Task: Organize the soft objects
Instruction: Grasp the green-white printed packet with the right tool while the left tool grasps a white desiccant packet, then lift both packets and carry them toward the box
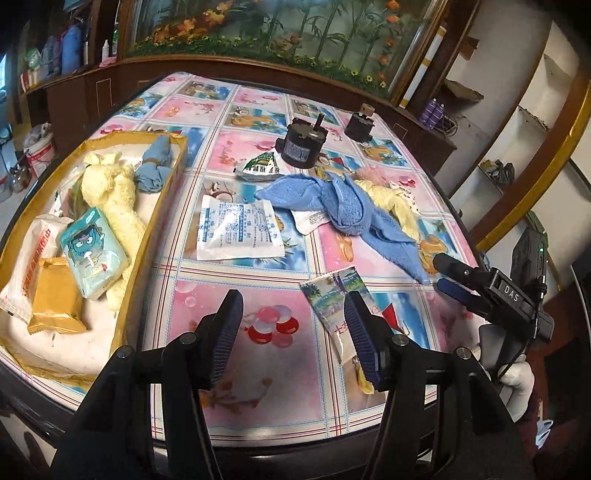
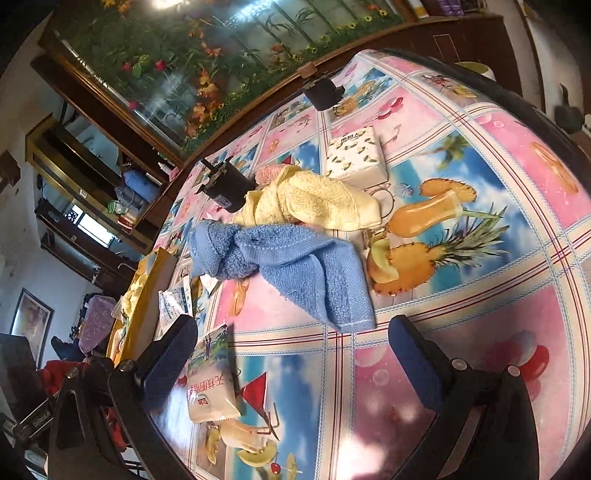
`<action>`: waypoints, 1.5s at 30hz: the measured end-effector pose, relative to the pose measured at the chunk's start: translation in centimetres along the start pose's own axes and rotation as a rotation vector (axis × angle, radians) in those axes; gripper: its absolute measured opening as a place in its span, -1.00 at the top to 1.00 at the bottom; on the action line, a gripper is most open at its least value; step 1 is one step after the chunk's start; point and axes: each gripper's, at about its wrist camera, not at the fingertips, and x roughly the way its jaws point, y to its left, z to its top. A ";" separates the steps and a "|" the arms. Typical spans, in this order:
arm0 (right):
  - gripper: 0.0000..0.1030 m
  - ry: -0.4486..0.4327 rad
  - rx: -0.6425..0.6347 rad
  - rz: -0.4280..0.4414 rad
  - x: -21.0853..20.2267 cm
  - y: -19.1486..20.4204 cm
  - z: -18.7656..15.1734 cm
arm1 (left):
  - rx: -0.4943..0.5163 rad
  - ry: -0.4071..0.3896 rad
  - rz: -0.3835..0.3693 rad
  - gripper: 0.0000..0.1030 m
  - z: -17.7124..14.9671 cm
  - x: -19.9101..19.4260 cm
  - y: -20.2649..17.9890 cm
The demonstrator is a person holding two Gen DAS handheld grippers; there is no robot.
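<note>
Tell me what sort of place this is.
Probably a lived-in home room: a table under a fruit-print tablecloth, a dark wooden cabinet cluttered with bottles, and a large framed bamboo-and-flower picture behind it.

The blue towel [image 2: 295, 266] and yellow towel [image 2: 317, 206] are looped, fuzzy terry cloth. The surface [image 1: 280, 354] wears a glossy, smooth printed plastic cover that throws glare, and the snack packet [image 2: 212, 376] on it is shiny film. The gripper pads [image 1: 225, 332] are ribbed matt blue rubber on black plastic.

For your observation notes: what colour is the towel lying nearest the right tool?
Blue towel, clearest in the right wrist view.
</note>
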 end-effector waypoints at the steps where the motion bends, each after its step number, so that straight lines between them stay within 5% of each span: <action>1: -0.99 0.004 -0.019 -0.004 -0.1 0.3 0.0 | -0.013 0.010 0.003 -0.11 0.0 0.2 0.3; 11: -0.99 0.277 -0.421 -0.090 5.1 10.2 -3.8 | -0.094 -0.001 0.049 -0.11 0.5 -0.1 4.9; 19: -0.87 0.347 -0.721 -0.266 8.5 15.0 -8.5 | -0.104 -0.005 0.035 -0.11 0.8 -0.2 7.4; 21: -0.67 0.336 -0.728 -0.252 8.1 14.9 -8.4 | -0.097 -0.006 0.014 -0.11 0.9 -0.4 7.6; 22: -0.33 0.326 -0.722 -0.254 7.8 14.7 -8.0 | -0.081 -0.016 0.011 -0.11 1.1 -0.6 7.6; 23: -0.24 0.326 -0.710 -0.263 7.8 14.5 -7.7 | -0.065 -0.023 0.009 -0.11 1.3 -0.8 7.4; 27: -0.22 0.298 -0.655 -0.286 7.2 12.7 -6.4 | 0.053 -0.014 -0.006 -0.11 2.7 -0.1 5.9; 31: -0.23 0.283 -0.602 -0.282 6.6 11.5 -5.3 | 0.191 0.016 0.058 -0.11 5.4 3.0 4.1; 35: -0.27 0.272 -0.576 -0.256 6.3 10.9 -4.8 | 0.240 0.087 0.009 -0.11 8.0 7.2 2.8; 40: -0.27 0.271 -0.563 -0.235 5.9 10.6 -4.7 | 0.262 0.231 0.127 -0.12 9.0 12.1 1.9; 42: -0.27 0.269 -0.548 -0.239 5.7 10.2 -4.5 | 0.248 0.267 0.075 -0.14 8.5 11.8 1.7; 45: -0.27 0.255 -0.527 -0.244 5.2 9.4 -4.1 | 0.183 0.377 -0.139 -0.14 7.3 10.4 1.4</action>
